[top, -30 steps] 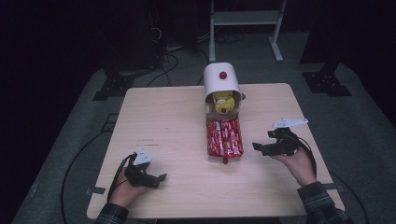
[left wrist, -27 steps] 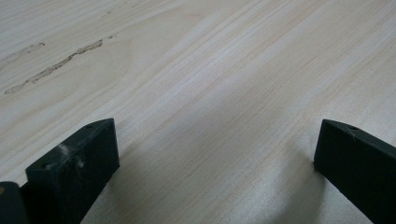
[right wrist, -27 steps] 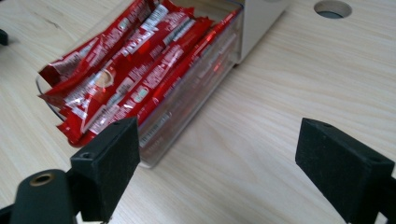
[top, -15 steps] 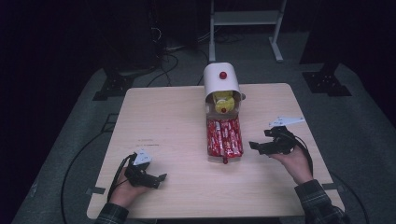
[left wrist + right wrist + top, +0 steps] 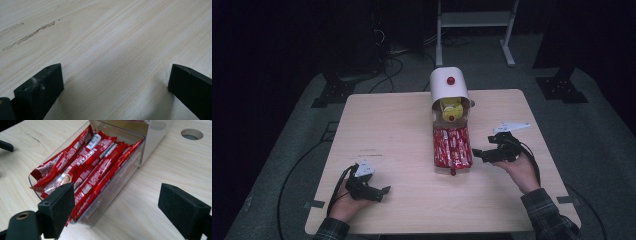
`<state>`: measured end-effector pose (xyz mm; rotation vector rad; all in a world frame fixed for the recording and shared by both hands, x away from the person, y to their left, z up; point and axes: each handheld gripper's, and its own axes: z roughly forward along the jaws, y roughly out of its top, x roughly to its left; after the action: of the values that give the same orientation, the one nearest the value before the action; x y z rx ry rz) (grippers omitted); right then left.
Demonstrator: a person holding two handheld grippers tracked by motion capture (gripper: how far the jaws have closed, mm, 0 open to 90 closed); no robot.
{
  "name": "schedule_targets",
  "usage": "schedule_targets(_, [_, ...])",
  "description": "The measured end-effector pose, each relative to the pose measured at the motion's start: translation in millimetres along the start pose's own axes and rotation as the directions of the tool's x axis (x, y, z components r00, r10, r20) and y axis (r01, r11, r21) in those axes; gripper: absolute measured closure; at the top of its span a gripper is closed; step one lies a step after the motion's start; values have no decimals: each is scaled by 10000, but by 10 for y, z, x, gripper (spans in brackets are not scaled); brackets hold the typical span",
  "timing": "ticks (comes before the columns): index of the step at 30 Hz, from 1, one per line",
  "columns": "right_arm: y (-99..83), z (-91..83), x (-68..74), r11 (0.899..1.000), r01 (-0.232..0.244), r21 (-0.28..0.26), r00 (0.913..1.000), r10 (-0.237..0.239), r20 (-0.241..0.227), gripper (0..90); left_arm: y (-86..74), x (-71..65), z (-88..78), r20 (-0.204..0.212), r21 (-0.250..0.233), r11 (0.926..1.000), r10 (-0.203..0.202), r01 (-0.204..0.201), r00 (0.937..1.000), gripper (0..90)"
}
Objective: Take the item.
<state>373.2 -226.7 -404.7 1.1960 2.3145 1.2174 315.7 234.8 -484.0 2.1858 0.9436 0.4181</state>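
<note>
1. Red sachets lie packed in a clear tray at the middle of the counter, the tray's far end tucked under a white dispenser that holds something yellow (I can't tell what).
2. The right claw sits just right of the tray's near end, its jaws wide apart with nothing between them; in the right gripper view the left jaw overlaps the tray's near corner while the other stands over bare wood.
3. Compared with a second ago, the right claw has edged a little closer to the tray and the sachets have not moved. I read this as the approach to a pick, with no sachet touched yet.
4. The left claw rests at the near left of the counter, well apart from the tray, jaws spread over empty wood in the left gripper view; it has stayed put.
5. The next move probably calls for tipping the right claw over the tray wall onto one sachet.
</note>
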Motion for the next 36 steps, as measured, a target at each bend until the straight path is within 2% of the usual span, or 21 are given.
schedule_targets(17, [38, 165, 58, 10000, 34, -48, 9997, -35, -243, 133, 0, 2, -2, 2, 28, 10000, 28, -28, 10000, 0])
schedule_targets(24, [61, 232, 99, 9994, 99, -332, 9993, -111, -368, 135, 0, 0, 0, 2, 2, 10000, -1, 1, 10000, 0])
schedule_targets(36, [83, 345, 174, 9988, 299, -393, 9981, -320, -529, 135, 0, 0, 0, 3, 6, 10000, -5, 5, 10000, 0])
